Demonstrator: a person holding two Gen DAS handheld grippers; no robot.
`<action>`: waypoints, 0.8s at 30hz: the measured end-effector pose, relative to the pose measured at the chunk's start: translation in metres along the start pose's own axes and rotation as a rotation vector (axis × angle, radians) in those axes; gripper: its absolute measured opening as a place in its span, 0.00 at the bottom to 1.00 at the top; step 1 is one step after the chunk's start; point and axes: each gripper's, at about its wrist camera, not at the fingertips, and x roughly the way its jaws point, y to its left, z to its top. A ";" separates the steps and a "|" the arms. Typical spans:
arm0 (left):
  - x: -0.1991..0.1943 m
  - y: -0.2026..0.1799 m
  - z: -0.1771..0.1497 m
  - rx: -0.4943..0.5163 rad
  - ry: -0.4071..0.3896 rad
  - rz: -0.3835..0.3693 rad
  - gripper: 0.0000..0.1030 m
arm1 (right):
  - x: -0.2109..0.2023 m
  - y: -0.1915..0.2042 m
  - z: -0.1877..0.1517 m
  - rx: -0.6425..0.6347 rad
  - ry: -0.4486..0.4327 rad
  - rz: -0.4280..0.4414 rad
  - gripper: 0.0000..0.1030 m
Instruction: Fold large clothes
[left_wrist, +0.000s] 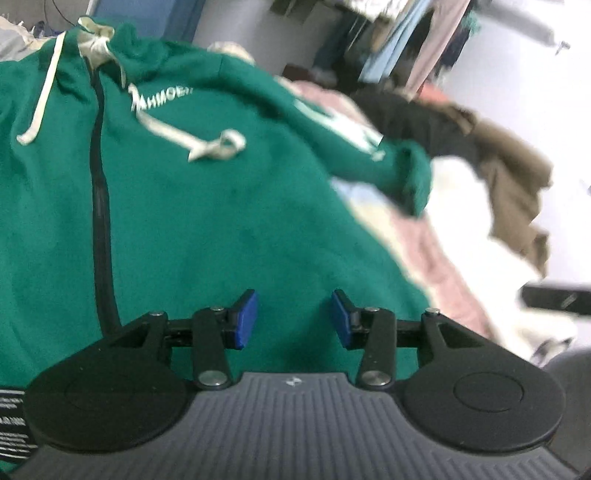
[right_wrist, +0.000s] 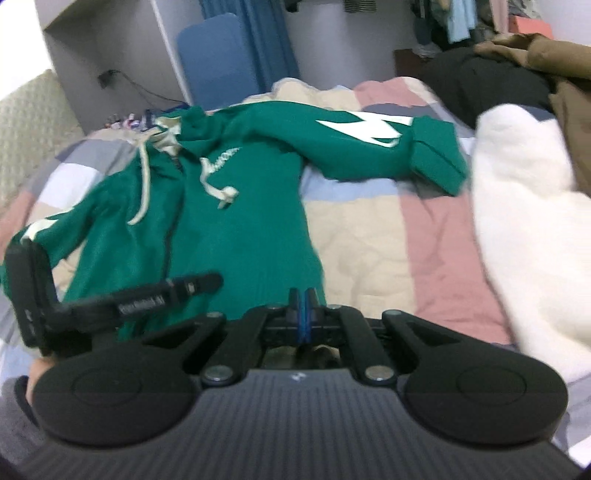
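Nearest my left camera, the left gripper (left_wrist: 294, 319) hangs over the lower front of one green hoodie (left_wrist: 207, 229), its two blue pads (left_wrist: 245, 319) spread apart with only green cloth showing between them and nothing pinched. On my right camera the right gripper (right_wrist: 303, 319) has its two blue pads pressed flat together just past the hoodie's hem; I can't tell whether any cloth is caught between them. At that view's left edge I see the other tool's black body (right_wrist: 110, 306) over the hoodie's near sleeve (right_wrist: 44, 236).

Farther out, the hoodie lies face up on a patchwork quilt (right_wrist: 369, 236) of pink, cream, blue and grey squares. I count one dark zipper (left_wrist: 99, 206) down its front, two pale drawstrings (left_wrist: 40, 99), one line of white lettering on the chest, and two sleeves, each with a white mark. The far sleeve (right_wrist: 369, 144) stretches across the quilt to the right.

Beside that sleeve's cuff sits one fluffy white garment (right_wrist: 524, 236). Behind it lie one black garment (right_wrist: 480, 88) and one brown garment (right_wrist: 554, 62). At the back wall I make out one blue chair back (right_wrist: 218, 59) and hanging clothes (right_wrist: 461, 18), too blurred to count.
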 end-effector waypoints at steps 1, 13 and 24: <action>0.003 0.001 -0.002 0.003 0.004 0.008 0.48 | 0.000 0.000 0.000 0.002 -0.003 0.002 0.04; -0.044 0.011 0.016 0.002 -0.079 0.131 0.48 | 0.035 0.025 0.031 0.037 0.011 0.107 0.07; -0.092 0.062 0.040 -0.038 -0.143 0.282 0.53 | 0.111 0.070 0.044 0.016 0.080 0.166 0.40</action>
